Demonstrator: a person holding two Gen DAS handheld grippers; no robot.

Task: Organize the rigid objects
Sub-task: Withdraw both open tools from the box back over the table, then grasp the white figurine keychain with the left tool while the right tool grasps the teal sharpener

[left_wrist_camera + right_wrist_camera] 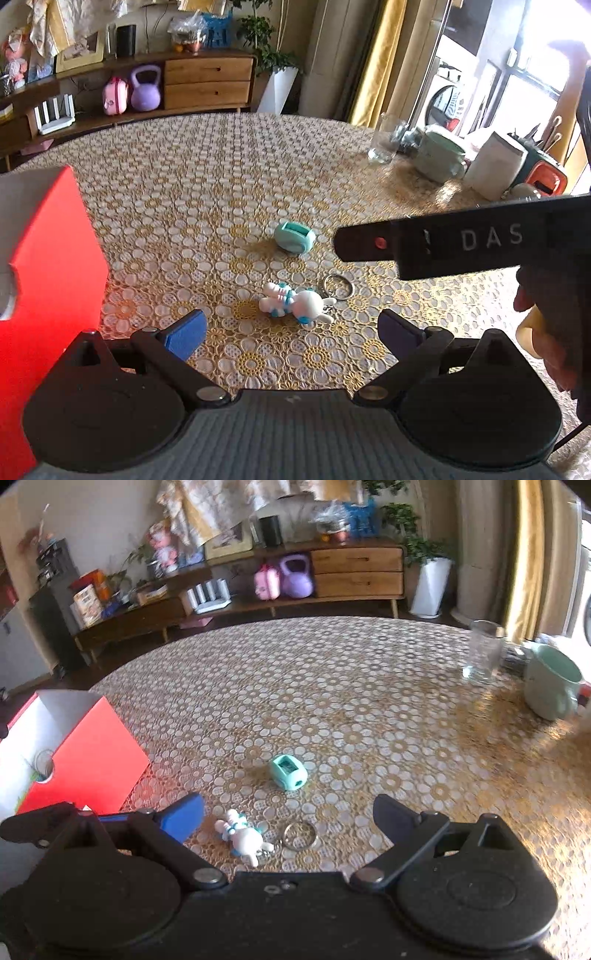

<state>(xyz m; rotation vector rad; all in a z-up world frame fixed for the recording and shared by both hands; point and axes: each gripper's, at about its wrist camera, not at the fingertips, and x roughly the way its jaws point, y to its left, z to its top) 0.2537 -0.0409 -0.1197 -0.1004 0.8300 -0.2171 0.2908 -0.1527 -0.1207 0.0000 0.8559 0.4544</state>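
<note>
Both your left gripper (291, 332) and right gripper (288, 819) are spread wide, holding nothing. The rabbit keychain (295, 303) lies just ahead, the teal sharpener (294, 237) beyond it, both outside the red box (88, 760), so sorting looks barely started.

Table (332, 672): floral lace cloth
Near side: keychain (243, 838), sharpener (288, 772) — red box (92, 760) left
Far right: glass (482, 657), mug (552, 681)
</note>
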